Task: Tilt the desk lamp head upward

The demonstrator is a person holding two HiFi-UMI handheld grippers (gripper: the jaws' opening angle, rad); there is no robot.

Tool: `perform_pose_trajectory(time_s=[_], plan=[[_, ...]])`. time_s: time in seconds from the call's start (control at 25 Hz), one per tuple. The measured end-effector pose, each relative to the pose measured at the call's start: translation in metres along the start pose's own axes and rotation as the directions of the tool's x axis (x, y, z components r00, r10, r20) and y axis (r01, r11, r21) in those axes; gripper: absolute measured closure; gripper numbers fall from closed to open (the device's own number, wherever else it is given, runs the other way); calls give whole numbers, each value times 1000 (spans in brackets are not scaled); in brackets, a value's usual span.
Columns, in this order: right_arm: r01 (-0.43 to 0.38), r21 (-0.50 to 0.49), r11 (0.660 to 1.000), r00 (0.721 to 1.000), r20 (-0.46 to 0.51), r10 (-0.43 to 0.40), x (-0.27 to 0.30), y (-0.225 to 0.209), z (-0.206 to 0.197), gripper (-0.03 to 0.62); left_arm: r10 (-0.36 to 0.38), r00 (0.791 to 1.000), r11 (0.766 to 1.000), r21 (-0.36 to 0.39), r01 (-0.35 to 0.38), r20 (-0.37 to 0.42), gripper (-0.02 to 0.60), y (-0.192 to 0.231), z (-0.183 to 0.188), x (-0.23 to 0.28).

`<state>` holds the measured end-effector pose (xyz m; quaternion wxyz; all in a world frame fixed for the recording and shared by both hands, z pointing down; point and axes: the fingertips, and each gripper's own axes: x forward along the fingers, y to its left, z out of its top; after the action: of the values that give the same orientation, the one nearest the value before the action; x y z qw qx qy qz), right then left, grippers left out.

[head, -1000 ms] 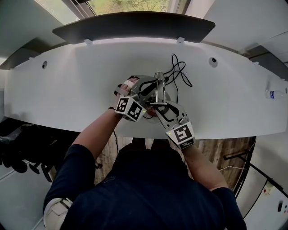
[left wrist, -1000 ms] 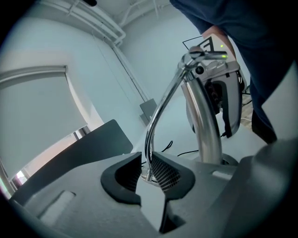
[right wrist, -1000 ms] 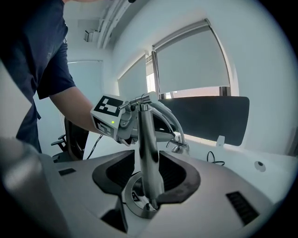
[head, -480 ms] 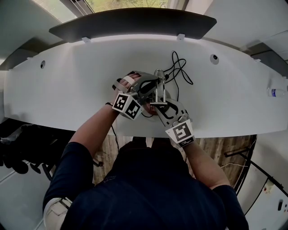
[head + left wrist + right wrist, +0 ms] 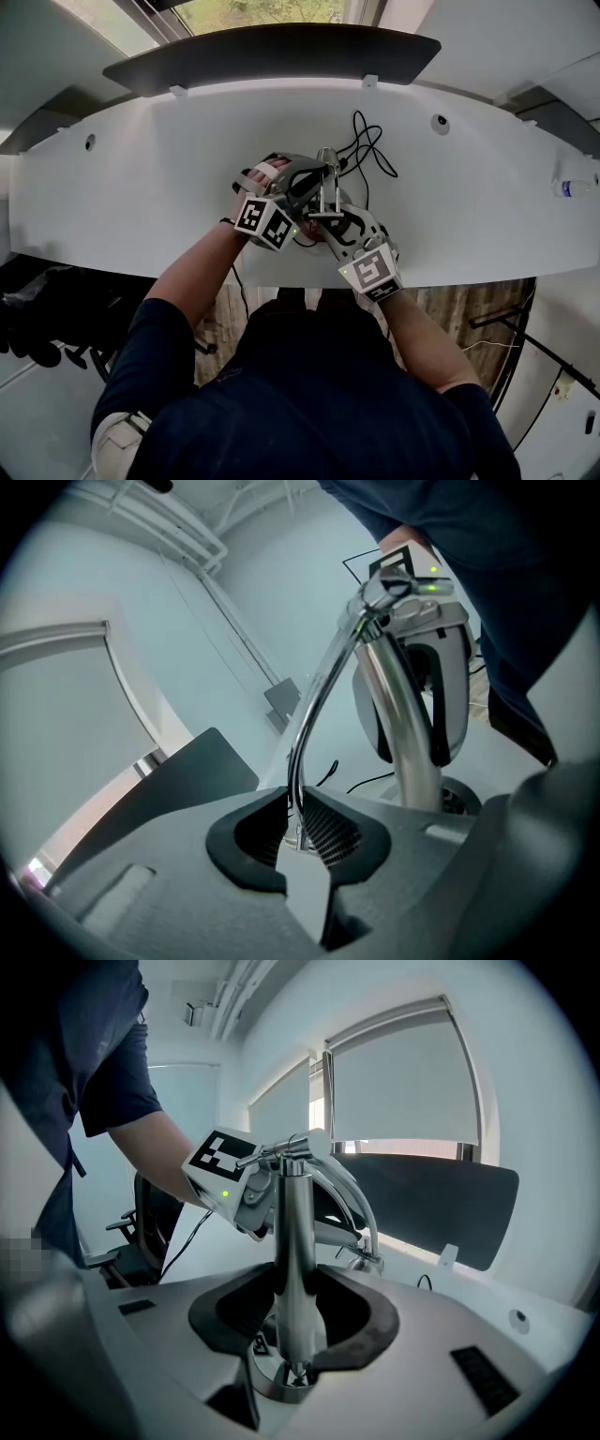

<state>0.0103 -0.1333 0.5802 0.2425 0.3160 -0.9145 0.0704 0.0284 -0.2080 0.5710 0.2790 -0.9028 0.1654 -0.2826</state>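
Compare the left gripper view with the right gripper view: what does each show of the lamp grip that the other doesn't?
Left gripper view only: the left gripper shut on the lamp's thin curved arm. Right gripper view only: the right gripper clamped round the thick upright post, low down near the round base. Both: the post, the curved arm, the opposite gripper beyond them, and the dark panel behind the desk.

I can read no words, brands or numbers. The cubes (image 5: 265,221) on my left gripper (image 5: 298,834) and right gripper (image 5: 295,1335) bear only black-and-white square markers (image 5: 223,1159), no letters.
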Motion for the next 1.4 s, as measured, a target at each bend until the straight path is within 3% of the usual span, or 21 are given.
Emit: perform_pose_trajectory(time_s=[0.24, 0.6, 0.8, 0.96, 1.12, 1.4], plan=[[-44, 4, 999, 999, -9, 44, 3, 3, -3, 451, -16, 999, 999, 33, 17, -30, 529, 0, 1, -1], [-35, 26, 999, 999, -39, 36, 2, 4, -4, 453, -25, 996, 999, 37, 29, -87, 545, 6, 8, -5], [-41, 22, 999, 998, -53, 42, 4, 3, -3, 453, -25, 994, 996, 78, 33, -104, 545, 10, 7, -7], [-45, 17, 999, 997, -58, 45, 5, 4, -2, 453, 34, 993, 993, 117, -21, -111, 548, 22, 10, -12], [-54, 33, 998, 996, -75, 57, 5, 4, -3, 453, 106, 989, 977, 194, -84, -101, 540, 45, 22, -19], [-47, 37, 998, 996, -74, 49, 4, 4, -3, 453, 148, 986, 936, 332, -114, -80, 518, 64, 42, -31]])
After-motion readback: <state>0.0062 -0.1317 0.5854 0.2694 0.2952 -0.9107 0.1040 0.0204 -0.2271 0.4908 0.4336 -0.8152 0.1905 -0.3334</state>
